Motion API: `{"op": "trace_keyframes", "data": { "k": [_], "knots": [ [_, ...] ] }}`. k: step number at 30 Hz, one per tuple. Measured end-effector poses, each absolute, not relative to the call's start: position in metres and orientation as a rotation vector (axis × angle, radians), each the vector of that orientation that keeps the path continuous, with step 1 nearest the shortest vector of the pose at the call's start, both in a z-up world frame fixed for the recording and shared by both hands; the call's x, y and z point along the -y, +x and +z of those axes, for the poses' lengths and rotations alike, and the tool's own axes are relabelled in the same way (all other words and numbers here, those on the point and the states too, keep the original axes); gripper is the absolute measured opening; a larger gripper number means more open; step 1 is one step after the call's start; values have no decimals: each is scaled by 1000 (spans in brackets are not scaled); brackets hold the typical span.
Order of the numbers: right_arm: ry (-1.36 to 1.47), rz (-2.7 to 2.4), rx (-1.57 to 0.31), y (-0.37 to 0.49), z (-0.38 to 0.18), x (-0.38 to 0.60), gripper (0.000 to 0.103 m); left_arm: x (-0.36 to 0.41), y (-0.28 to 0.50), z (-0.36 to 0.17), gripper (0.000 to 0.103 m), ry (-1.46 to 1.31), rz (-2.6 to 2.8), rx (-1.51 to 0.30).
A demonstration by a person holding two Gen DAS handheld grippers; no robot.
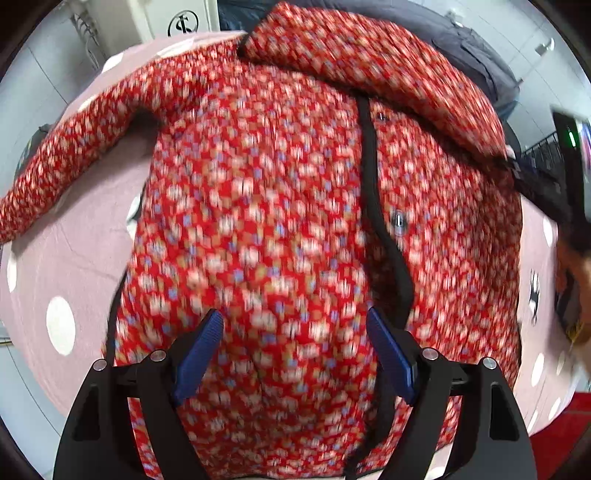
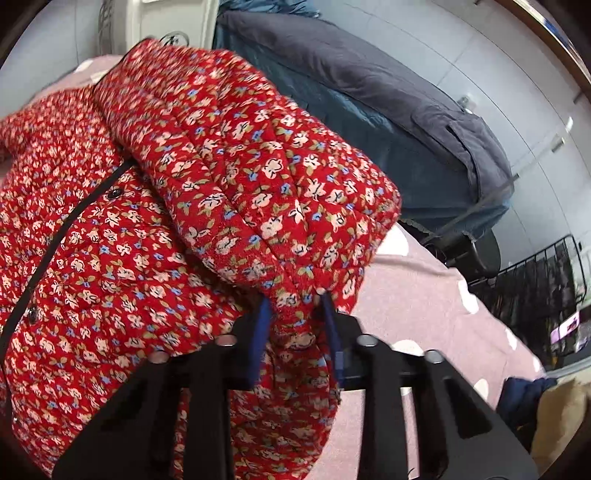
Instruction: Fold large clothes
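Observation:
A red floral quilted jacket (image 1: 258,206) with black trim and buttons lies front up on a pink dotted cloth (image 1: 74,251). Its one sleeve stretches out to the left (image 1: 66,147). The other sleeve (image 2: 258,177) is lifted and folded across the jacket's body (image 2: 92,258). My right gripper (image 2: 295,306) is shut on that sleeve's cuff end and holds it above the jacket; it also shows at the right edge of the left wrist view (image 1: 535,181). My left gripper (image 1: 295,325) is open and empty, hovering over the jacket's lower front.
Dark blue and grey clothes (image 2: 388,122) are heaped beyond the pink cloth. A black wire rack (image 2: 535,280) stands at the right. A white cabinet (image 1: 177,18) stands at the back. Grey floor surrounds the cloth.

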State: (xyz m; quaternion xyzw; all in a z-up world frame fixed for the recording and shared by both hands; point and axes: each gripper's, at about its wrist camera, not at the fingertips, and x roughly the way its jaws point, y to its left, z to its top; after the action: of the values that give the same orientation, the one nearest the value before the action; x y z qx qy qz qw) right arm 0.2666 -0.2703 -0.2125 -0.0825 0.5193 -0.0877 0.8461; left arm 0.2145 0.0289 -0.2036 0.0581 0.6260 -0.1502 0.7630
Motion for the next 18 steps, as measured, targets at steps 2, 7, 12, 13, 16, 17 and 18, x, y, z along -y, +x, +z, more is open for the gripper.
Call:
{"op": "trace_keyframes", "data": {
  "k": [2, 7, 12, 13, 16, 17, 18],
  "knots": [
    [-111, -204, -1097, 258, -216, 283, 14, -25, 225, -200, 77, 119, -323, -1344],
    [179, -338, -1189, 235, -242, 337, 0, -10, 263, -192, 83, 155, -322, -1278],
    [452, -341, -1277, 213, -265, 367, 11, -3, 332, -181, 92, 154, -309, -1203],
    [457, -342, -1282, 210, -266, 367, 17, -4, 347, -179, 93, 130, -302, -1191],
    [480, -392, -1246, 194, -261, 371, 58, -11, 401, -172, 94, 18, -295, -1187],
    [506, -417, -1220, 186, -258, 375, 62, -12, 415, -171, 94, -10, -295, -1187],
    [526, -426, -1205, 178, -256, 377, 63, -13, 437, -171, 94, -43, -296, -1180]
  ]
}}
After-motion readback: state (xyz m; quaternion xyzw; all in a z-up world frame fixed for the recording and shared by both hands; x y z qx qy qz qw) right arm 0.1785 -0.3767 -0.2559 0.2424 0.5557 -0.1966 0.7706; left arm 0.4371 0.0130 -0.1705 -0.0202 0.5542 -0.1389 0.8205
